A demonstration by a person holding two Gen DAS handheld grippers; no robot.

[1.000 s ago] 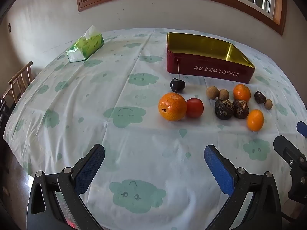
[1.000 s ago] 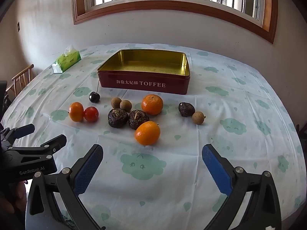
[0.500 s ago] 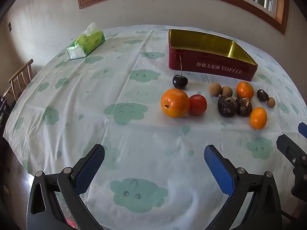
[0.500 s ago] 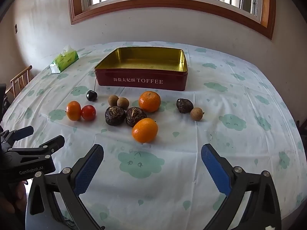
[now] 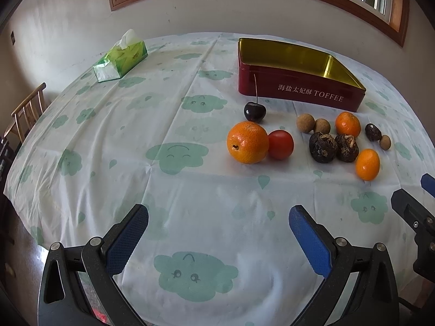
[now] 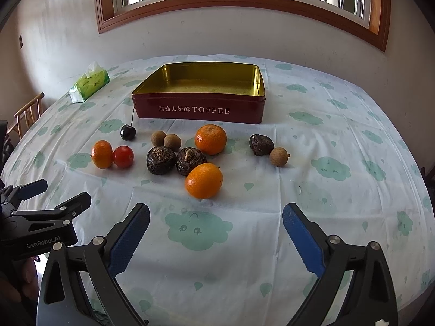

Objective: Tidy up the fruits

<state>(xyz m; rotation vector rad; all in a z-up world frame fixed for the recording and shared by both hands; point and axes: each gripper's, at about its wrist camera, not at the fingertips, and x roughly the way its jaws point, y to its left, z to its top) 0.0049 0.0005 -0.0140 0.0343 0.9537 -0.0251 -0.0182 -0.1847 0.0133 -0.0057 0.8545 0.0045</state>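
Hovering low over the near edge of the surface (image 6: 339, 141), both tools look poised, not busy: the right hand-held gripper (image 6: 216, 218) has its blue pads spread wide with nothing between them, and the left hand-held gripper (image 5: 218, 218) is spread just as wide and just as empty. Each aims toward the fruit, which I take as lining up for a first pick.

All the fruit lies loose on the cloud-print cloth, just in front of the red toffee tin (image 6: 201, 108). The tin stands open with its gold inside bare, so it looks like the intended home for the fruit, and nothing has gone in yet.

Counting from the right wrist view: three oranges, namely the nearest orange (image 6: 204, 180), a middle orange (image 6: 210, 139) and a left orange (image 6: 102, 154). One red tomato (image 6: 123, 156) touches that left orange. One dark cherry (image 6: 128, 132) sits with its stem up against the tin. Three tan longans: a pair (image 6: 165, 139) and a single longan (image 6: 278, 156). Three dark, wrinkled fruits: two side by side (image 6: 175, 160) and a lone dark fruit (image 6: 261, 144) touching the single longan.

Well apart, a green tissue pack (image 6: 89, 84) lies near the far left edge.
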